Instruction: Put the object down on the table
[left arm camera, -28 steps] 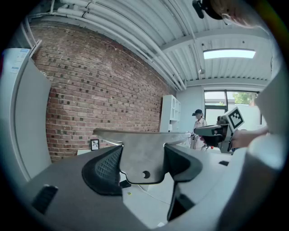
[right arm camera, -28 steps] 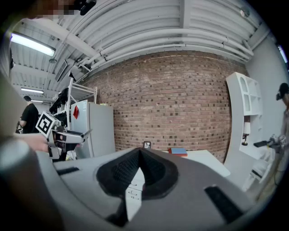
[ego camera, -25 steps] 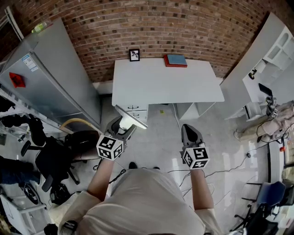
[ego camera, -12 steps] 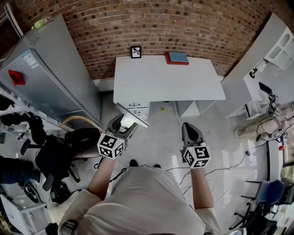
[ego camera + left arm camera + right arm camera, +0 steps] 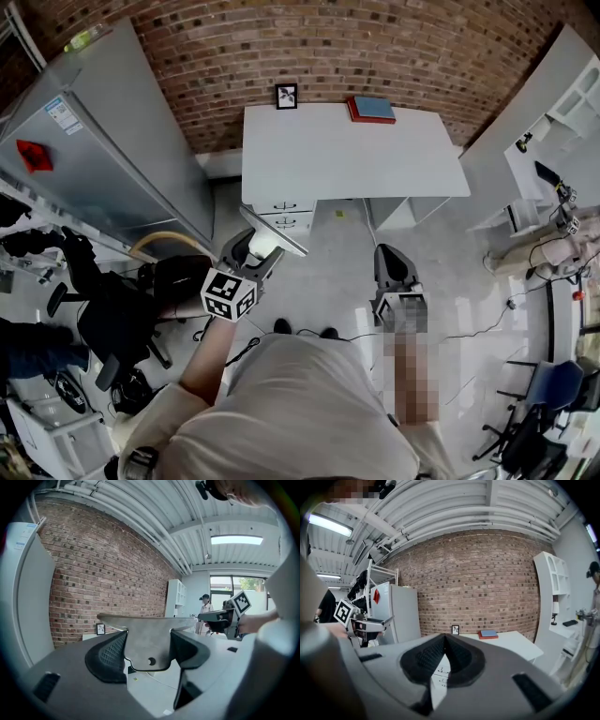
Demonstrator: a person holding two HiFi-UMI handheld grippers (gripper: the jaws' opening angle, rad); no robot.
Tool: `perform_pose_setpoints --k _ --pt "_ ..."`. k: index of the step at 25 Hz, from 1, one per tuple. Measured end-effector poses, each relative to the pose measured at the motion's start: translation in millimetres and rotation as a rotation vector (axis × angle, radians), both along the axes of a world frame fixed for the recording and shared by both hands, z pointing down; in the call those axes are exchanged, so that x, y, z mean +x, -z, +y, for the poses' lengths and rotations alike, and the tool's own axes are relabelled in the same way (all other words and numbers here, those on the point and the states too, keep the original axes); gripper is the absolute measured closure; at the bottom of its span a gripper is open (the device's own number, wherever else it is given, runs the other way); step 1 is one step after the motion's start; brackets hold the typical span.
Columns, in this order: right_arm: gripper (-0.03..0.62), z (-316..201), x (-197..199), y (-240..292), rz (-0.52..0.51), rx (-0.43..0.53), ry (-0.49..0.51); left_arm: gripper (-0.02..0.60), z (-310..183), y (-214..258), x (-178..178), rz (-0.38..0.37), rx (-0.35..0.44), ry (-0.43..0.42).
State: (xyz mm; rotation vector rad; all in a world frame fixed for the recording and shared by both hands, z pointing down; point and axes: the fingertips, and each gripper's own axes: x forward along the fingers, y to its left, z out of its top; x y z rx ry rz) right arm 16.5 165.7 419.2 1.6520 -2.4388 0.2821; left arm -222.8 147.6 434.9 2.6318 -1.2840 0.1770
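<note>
1. Table [image 5: 356, 159]: white, set against the brick wall. Most of the top is bare, and the near edge and near-left corner are free. It looks like the landing place for the task.
2. Metal piece [image 5: 272, 230]: held in the air off the table's near-left corner, on the person's side of the near edge and not yet over the top. My read is that it is in carry and the set-down has not begun. The long axis runs crosswise to the gripper's line; from the head view it slants from upper left to lower right. In the left gripper view [image 5: 150, 630] the wide part spans level from side to side. A narrower tab with a small hole drops down between the pads.
3. Left gripper [image 5: 251, 255]: jaws stand wide and are clamped on the tab's two side edges. The grip is on the tab, so the broad part stays clear. It points towards the table's near-left corner.
4. Right gripper [image 5: 389, 262]: jaws are together with nothing in them, which is plain in its own view [image 5: 445, 656]. It is idle off the table's near edge, further right.
5. Book [image 5: 372, 109]: lies at the far edge, right of middle, out of the way.
6. Frame [image 5: 286, 96]: stands at the far edge near the far-left corner.
</note>
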Motion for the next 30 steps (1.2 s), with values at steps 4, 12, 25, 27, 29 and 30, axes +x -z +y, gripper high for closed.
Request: perform_pose_setpoints --k 4,12,25,27,29,30 --pt "0.592 -2 -18 -3 0.0 -0.004 -0.011 0.304 -3 -5 -15 0.003 -0.002 -0.022" --pt "0.592 -2 -42 -14 0.002 -0.03 -0.027 0.304 -9 -16 -36 0.003 -0.018 -0.051" --pt "0.592 -18 -28 -37 -0.012 -0.075 -0.024 0.304 -30 -33 -18 -0.01 -0.049 -0.064" --pt "0.592 -28 -22 -38 -0.007 -0.075 -0.007 0.304 -37 -34 -9 -0.01 -0.051 -0.059" --pt "0.592 -41 -15 -40 -0.002 -0.079 0.01 0.304 -46 -34 1 -0.011 -0.056 -0.051" --pt "0.591 -47 -11 -40 -0.001 -0.081 0.017 0.304 -50 -34 6 -0.013 -0.059 -0.048"
